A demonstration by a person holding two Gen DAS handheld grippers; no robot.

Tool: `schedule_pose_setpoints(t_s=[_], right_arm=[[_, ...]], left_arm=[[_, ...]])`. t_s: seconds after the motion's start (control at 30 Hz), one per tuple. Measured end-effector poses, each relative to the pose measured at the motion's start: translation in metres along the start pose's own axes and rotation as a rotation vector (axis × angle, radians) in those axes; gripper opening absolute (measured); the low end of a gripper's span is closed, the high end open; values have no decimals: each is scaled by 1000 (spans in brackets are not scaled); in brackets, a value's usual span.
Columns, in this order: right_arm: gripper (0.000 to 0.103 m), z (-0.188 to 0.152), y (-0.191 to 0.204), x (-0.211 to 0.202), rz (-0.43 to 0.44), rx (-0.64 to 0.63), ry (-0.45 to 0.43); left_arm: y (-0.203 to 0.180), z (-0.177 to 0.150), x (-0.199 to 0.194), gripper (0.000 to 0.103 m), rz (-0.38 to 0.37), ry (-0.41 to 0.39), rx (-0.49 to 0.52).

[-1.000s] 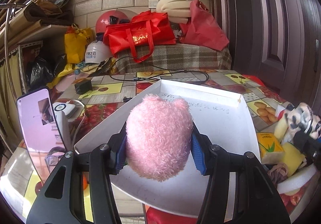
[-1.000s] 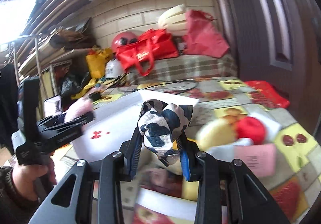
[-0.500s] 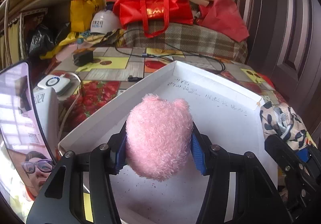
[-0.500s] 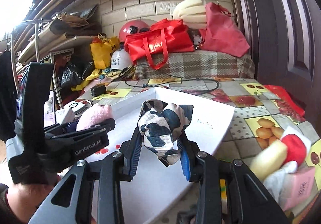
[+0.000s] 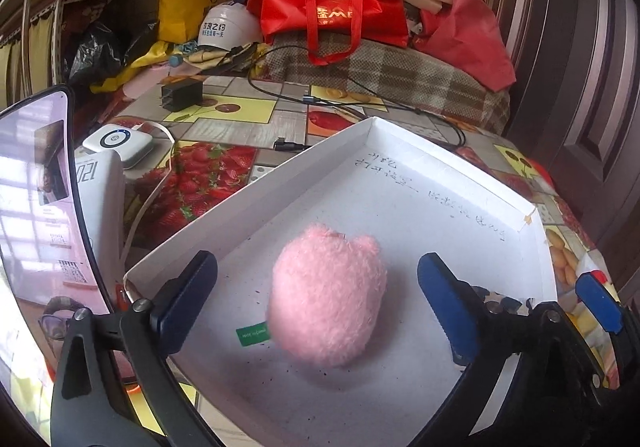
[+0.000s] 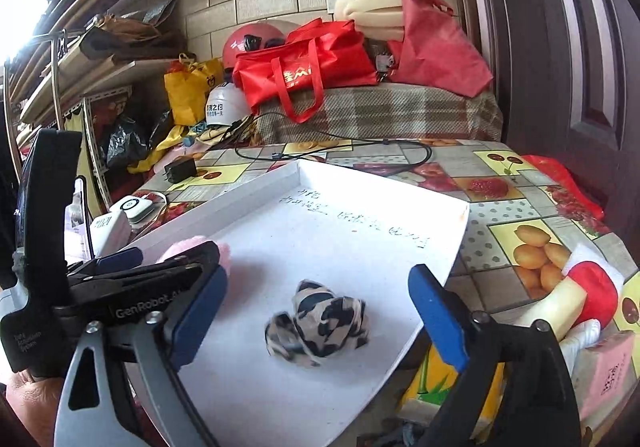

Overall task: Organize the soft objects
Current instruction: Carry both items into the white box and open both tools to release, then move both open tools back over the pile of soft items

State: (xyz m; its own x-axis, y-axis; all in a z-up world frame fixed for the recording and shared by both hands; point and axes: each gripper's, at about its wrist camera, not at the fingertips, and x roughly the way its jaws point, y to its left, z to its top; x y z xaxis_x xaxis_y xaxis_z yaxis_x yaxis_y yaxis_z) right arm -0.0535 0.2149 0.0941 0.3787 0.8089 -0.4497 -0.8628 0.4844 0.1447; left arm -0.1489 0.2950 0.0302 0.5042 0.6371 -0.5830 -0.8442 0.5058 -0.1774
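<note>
Now both grippers' jaws have just opened. Pink plush toy (image 5: pixel 326 297) lies in white tray (image 5: pixel 400 135) between left gripper (image 5: pixel 316 291) jaws, untouched; cow-print cloth ball (image 6: pixel 320 323) likewise between right gripper (image 6: pixel 318 307) jaws.

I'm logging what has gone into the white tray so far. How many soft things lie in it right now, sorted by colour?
Pink: 1, the plush toy
Black and white: 1, the patterned cloth ball
Total: 2 in the white tray
</note>
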Motion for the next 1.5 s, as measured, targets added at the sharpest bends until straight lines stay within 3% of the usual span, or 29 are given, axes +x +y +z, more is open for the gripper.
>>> schedule_pose_setpoints(t_s=[0.37,0.5,0.63,0.73,0.87,1.03,1.13,1.27,1.37,1.5], right_arm=[[93,-1,12,-17,-19,-60,-89],[93,-9,9,-32,17,-82,-76],[93,-20,2,-67,17,-135,-142],[93,-26,-13,-90,-19,-153,-181],[93,-28,-70,-117,-146,-59,-223],[93,-32,-168,-121,-273,172,-81],[94,-36,-198,-119,-201,272,-16],[94,-36,-189,-109,-141,229,46],[94,-33,-169,-84,-171,128,151],[93,-39,-170,-67,-167,141,222]], left_arm=[[10,-1,-18,102,-47,-97,-35],[8,-3,-29,102,-91,-147,-13],[-16,-12,-49,102,-112,-239,113],[-42,-25,-60,102,-217,-204,223],[-81,-48,-79,102,-373,-156,378],[-120,-75,-101,102,-554,-113,560],[-134,-82,-103,102,-618,-60,619],[-149,-93,-103,102,-639,-16,697],[-162,-108,-108,99,-635,-13,799],[-180,-122,-109,91,-608,-9,889]])
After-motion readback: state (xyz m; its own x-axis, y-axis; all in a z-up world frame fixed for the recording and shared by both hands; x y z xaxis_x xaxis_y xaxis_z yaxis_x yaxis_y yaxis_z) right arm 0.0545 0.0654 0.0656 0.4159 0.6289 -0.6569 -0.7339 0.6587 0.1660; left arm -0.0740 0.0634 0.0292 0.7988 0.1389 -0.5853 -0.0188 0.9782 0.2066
